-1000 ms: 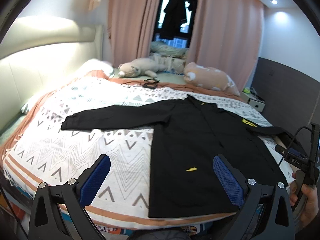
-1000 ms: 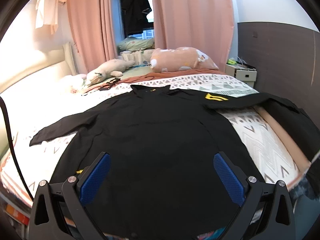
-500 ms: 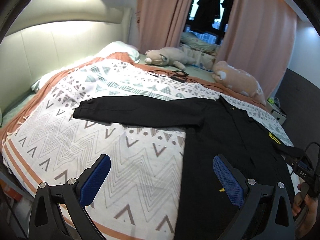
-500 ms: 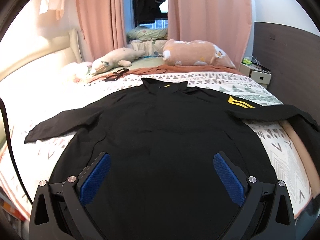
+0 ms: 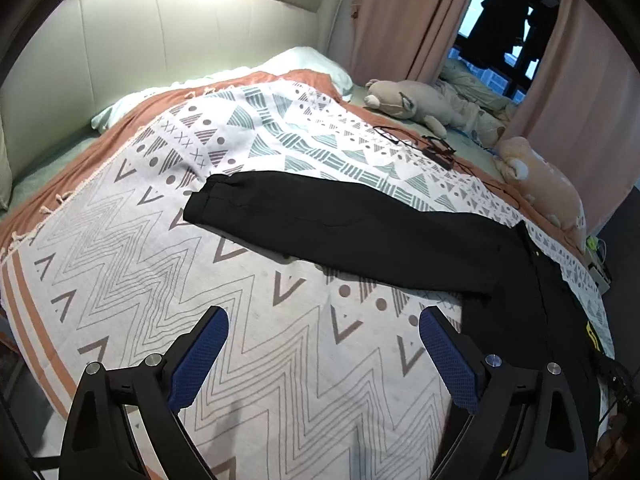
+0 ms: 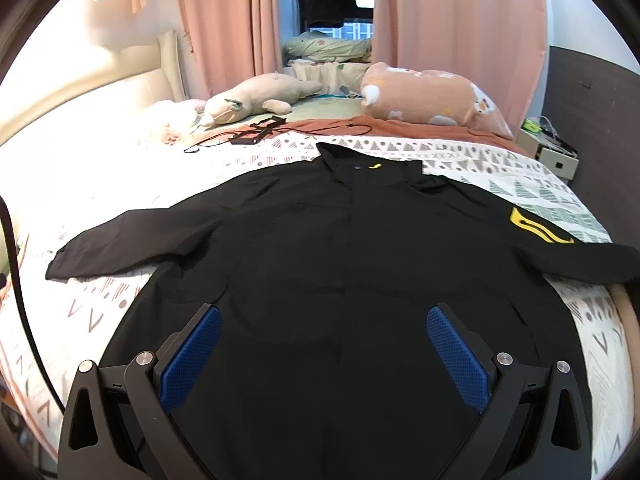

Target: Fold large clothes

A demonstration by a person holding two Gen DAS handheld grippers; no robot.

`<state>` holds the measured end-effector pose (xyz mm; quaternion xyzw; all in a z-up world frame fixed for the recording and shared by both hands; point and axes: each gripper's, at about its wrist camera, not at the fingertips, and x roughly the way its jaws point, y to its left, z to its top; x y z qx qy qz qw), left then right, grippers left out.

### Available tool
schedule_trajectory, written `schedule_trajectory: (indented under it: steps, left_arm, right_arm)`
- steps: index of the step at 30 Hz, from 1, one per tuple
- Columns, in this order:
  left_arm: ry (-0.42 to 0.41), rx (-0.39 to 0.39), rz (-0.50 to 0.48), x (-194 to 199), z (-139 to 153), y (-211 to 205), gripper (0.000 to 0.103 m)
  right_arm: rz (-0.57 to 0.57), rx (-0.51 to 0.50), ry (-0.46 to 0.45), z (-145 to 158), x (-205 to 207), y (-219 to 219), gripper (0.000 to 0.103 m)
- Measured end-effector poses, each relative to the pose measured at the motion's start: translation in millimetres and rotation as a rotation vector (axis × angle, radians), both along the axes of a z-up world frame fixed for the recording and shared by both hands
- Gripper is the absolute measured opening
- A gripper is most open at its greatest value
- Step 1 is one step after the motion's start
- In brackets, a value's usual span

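A large black jacket (image 6: 340,264) with yellow marks lies flat, front up, on the patterned bedspread (image 5: 200,272), both sleeves stretched out sideways. In the left wrist view its left sleeve (image 5: 328,220) runs across the bed, cuff toward the headboard. My left gripper (image 5: 322,354) hovers over bare bedspread short of that sleeve; its jaws are wide and closing slightly, with nothing between them. My right gripper (image 6: 324,350) hangs open above the jacket's lower body, holding nothing. The other sleeve (image 6: 568,248) with a yellow patch reaches the bed's right edge.
Two plush toys (image 6: 256,100) (image 6: 432,98) and a black cable with a small device (image 6: 260,134) lie at the far side of the bed. A padded headboard (image 5: 180,36) stands left, pink curtains (image 6: 460,20) behind, a nightstand (image 6: 548,152) right.
The left gripper has swung left from the jacket's hem toward the outstretched sleeve and rolled. The right gripper has moved over the jacket's body, closer to the cloth.
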<state>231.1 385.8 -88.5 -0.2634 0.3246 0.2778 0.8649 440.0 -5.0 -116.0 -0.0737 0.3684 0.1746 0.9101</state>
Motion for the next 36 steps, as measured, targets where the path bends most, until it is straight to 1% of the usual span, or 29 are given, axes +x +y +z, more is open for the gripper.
schedule_trajectory:
  steps: [4, 7, 8, 10, 13, 15, 16, 18, 19, 20, 21, 22, 23, 24, 25, 26, 28, 29, 33, 36]
  left_arm:
    - [0.003, -0.062, 0.060, 12, -14, 37, 0.094]
    - [-0.002, -0.114, 0.096, 23, -27, 65, 0.092]
    - [0.003, -0.144, 0.104, 29, -35, 75, 0.090]
    - [0.022, -0.199, 0.108, 41, -51, 90, 0.081]
    - [0.046, -0.253, 0.134, 55, -74, 108, 0.079]
    - [0.044, -0.291, 0.158, 60, -88, 120, 0.079]
    - [0.025, -0.322, 0.164, 61, -95, 127, 0.079]
    - [-0.004, -0.375, 0.203, 61, -109, 140, 0.079]
    - [-0.037, -0.377, 0.220, 60, -110, 144, 0.079]
    - [-0.054, -0.366, 0.229, 60, -109, 148, 0.079]
    - [-0.053, -0.357, 0.233, 61, -107, 151, 0.076]
    - [-0.045, -0.350, 0.234, 64, -106, 154, 0.060]
    - [-0.031, -0.347, 0.235, 65, -106, 157, 0.048]
    - [-0.014, -0.357, 0.237, 67, -107, 160, 0.025]
    - [-0.014, -0.376, 0.237, 66, -108, 163, 0.014]
    - [-0.027, -0.394, 0.241, 64, -109, 165, 0.014]
    - [-0.046, -0.407, 0.241, 60, -104, 167, 0.008]
    - [-0.053, -0.399, 0.232, 60, -98, 168, 0.008]
    - [-0.080, -0.351, 0.187, 60, -65, 168, 0.004]
    - [-0.110, -0.317, 0.158, 61, -36, 166, 0.003]
  right_arm:
    - [0.012, -0.012, 0.025, -11, 20, 14, 0.098]
    - [0.029, -0.012, 0.051, -18, 33, 26, 0.093]
    - [0.033, -0.010, 0.061, -21, 37, 30, 0.091]
    - [0.044, -0.008, 0.064, -24, 43, 36, 0.090]
    - [0.046, -0.014, 0.069, -30, 51, 45, 0.089]
    - [0.057, -0.005, 0.090, -36, 57, 52, 0.085]
    - [0.065, 0.003, 0.107, -40, 61, 55, 0.084]
    - [0.074, 0.012, 0.138, -47, 70, 62, 0.077]
    - [0.077, 0.013, 0.156, -52, 75, 66, 0.074]
    - [0.079, 0.011, 0.169, -56, 79, 71, 0.067]
    - [0.082, 0.010, 0.179, -59, 82, 75, 0.062]
    - [0.085, 0.009, 0.189, -62, 85, 79, 0.061]
    - [0.087, 0.009, 0.195, -64, 88, 83, 0.058]
    - [0.095, 0.013, 0.199, -66, 91, 90, 0.054]
    - [0.103, 0.019, 0.209, -68, 94, 95, 0.052]
    - [0.111, 0.032, 0.227, -70, 97, 101, 0.050]
    - [0.132, 0.071, 0.264, -74, 103, 113, 0.049]
    - [0.143, 0.085, 0.275, -76, 107, 120, 0.046]
    - [0.161, 0.118, 0.320, -89, 124, 144, 0.028]
    - [0.154, 0.138, 0.328, -96, 135, 160, 0.024]
